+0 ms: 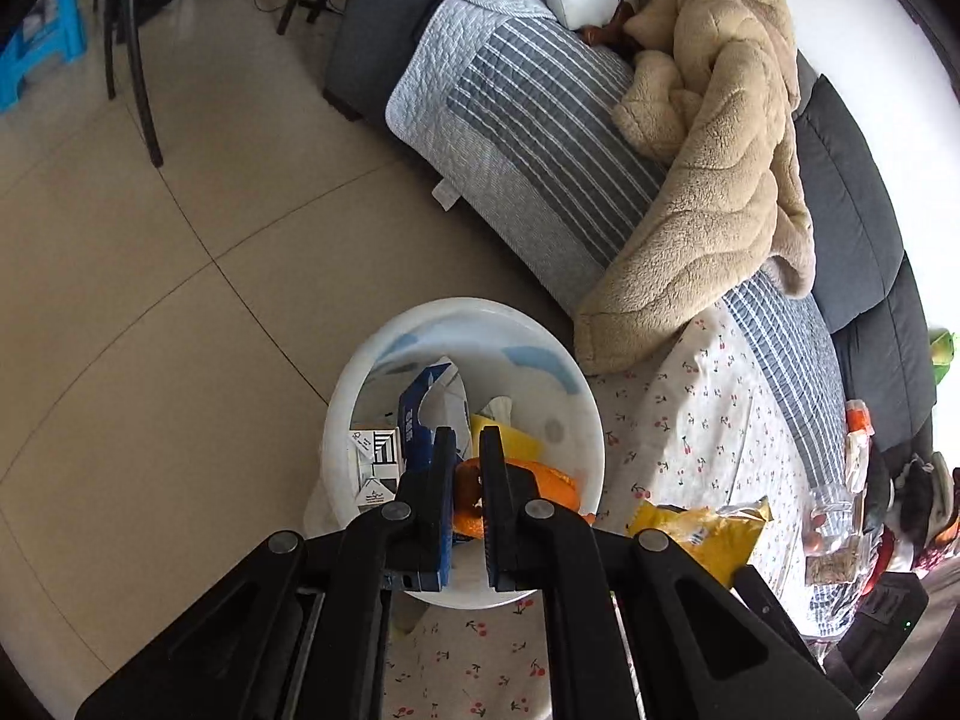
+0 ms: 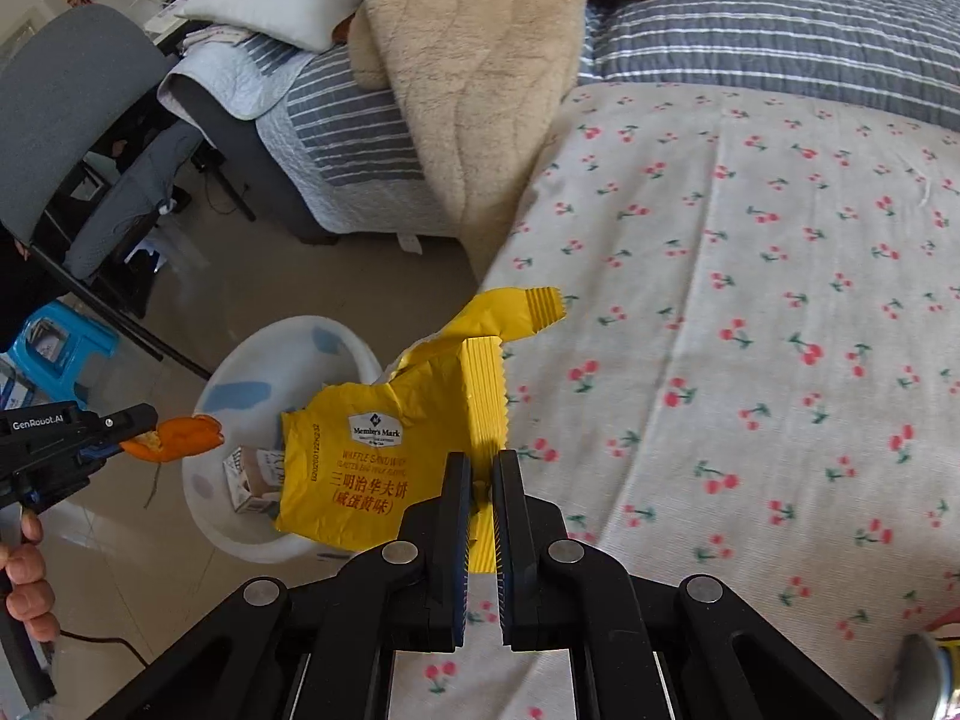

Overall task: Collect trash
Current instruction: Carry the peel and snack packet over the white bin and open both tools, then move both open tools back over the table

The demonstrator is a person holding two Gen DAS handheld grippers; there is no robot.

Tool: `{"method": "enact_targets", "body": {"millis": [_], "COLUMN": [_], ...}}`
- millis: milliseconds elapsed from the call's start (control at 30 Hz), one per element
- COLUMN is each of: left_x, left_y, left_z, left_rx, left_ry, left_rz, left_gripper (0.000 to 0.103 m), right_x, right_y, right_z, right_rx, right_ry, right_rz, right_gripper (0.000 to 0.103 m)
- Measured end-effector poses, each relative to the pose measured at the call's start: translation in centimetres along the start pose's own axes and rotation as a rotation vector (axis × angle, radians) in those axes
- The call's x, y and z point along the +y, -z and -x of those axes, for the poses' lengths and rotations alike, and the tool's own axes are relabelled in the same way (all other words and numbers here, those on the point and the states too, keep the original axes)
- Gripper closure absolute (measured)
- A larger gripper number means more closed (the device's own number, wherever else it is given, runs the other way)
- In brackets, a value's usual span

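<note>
My left gripper point(image 1: 467, 435) is shut on a piece of orange peel point(image 1: 546, 483), right above the white bin point(image 1: 456, 309) on the floor. The bin holds a blue carton point(image 1: 420, 414), a small box and a yellow scrap. In the right wrist view the left gripper point(image 2: 150, 420) holds the orange peel point(image 2: 180, 435) over the near rim of the bin point(image 2: 270, 348). My right gripper point(image 2: 483, 459) is shut on a torn yellow snack wrapper point(image 2: 372, 450), which hangs at the bed's edge beside the bin. The same yellow wrapper point(image 1: 702, 531) shows in the left wrist view.
The cherry-print sheet point(image 2: 750, 300) covers the bed, with a beige fleece blanket point(image 2: 480, 90) and a striped quilt behind. A grey chair point(image 2: 66, 108) and a blue stool point(image 2: 60, 342) stand on the tiled floor. Clear packaging point(image 1: 840, 516) lies on the bed.
</note>
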State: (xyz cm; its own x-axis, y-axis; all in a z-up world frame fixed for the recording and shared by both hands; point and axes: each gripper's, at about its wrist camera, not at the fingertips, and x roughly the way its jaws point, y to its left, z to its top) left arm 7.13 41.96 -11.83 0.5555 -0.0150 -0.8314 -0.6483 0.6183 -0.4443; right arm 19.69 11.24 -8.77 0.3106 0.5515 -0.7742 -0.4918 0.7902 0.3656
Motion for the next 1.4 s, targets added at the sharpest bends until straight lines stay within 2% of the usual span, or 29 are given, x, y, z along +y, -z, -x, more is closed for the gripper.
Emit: {"method": "enact_targets", "body": {"millis": [167, 433, 500, 567, 633, 700, 833, 967, 1033, 1133, 1200, 1233, 1267, 1333, 1400], "left_x": [0.3, 1.1, 1.3, 1.5, 1.5, 1.4, 0.6, -0.6, -1.1, -1.7, -2.2, -2.4, -2.5, -2.4, -2.6], "left_y": [-0.4, -1.0, -1.1, -1.2, -1.2, -1.3, -1.2, -1.1, -1.1, -1.4, -1.6, -1.7, -1.7, -1.9, -1.8], "left_z": [0.0, 0.4, 0.5, 0.2, -0.3, -0.7, -1.9, -3.4, -3.7, -3.5, -3.4, -3.6, -3.7, -3.8, -3.9], "left_rx": [-0.025, -0.061, -0.069, -0.064, -0.050, -0.037, -0.014, 0.021, 0.016, -0.019, -0.043, -0.040, -0.037, -0.032, -0.026], "left_ry": [-0.003, -0.068, -0.086, -0.095, -0.092, -0.081, -0.079, -0.064, -0.066, -0.028, -0.035, -0.053, -0.070, -0.075, -0.062], "left_rz": [0.036, 0.047, 0.039, 0.035, 0.030, 0.020, -0.016, -0.050, -0.054, -0.042, -0.050, -0.053, -0.048, -0.028, -0.028], "left_gripper": [0.096, 0.096, 0.096, 0.096, 0.095, 0.095, 0.096, 0.095, 0.095, 0.095, 0.092, 0.085, 0.070, 0.050, 0.049], "right_x": [4.0, 9.4, 10.9, 12.6, 13.8, 13.5, 10.4, 7.6, 6.4, 4.9, 4.3, 4.0, 3.8, 3.4, 2.8], "right_y": [-1.1, -3.0, -3.0, -2.7, -2.2, -1.7, -1.8, -1.9, -1.7, -1.6, -1.4, -1.3, -1.4, -1.2, -0.9], "right_z": [-2.9, -7.0, -8.6, -10.6, -12.3, -12.1, -11.4, -9.9, -8.9, -7.3, -6.5, -6.1, -5.8, -5.2, -4.4], "right_rx": [-0.020, -0.094, -0.072, -0.009, 0.048, 0.035, 0.052, 0.049, 0.048, 0.027, 0.017, 0.015, 0.015, 0.015, 0.020], "right_ry": [0.049, 0.109, 0.111, 0.081, 0.069, 0.060, -0.031, -0.043, -0.054, -0.059, -0.069, -0.073, -0.074, -0.071, -0.069], "right_rz": [0.026, 0.033, 0.075, 0.154, 0.232, 0.233, 0.123, 0.059, 0.033, 0.005, -0.007, -0.008, -0.005, 0.003, 0.007], "right_gripper": [0.097, 0.096, 0.093, 0.093, 0.086, 0.085, 0.084, 0.083, 0.081, 0.079, 0.078, 0.077, 0.077, 0.075, 0.074]}}
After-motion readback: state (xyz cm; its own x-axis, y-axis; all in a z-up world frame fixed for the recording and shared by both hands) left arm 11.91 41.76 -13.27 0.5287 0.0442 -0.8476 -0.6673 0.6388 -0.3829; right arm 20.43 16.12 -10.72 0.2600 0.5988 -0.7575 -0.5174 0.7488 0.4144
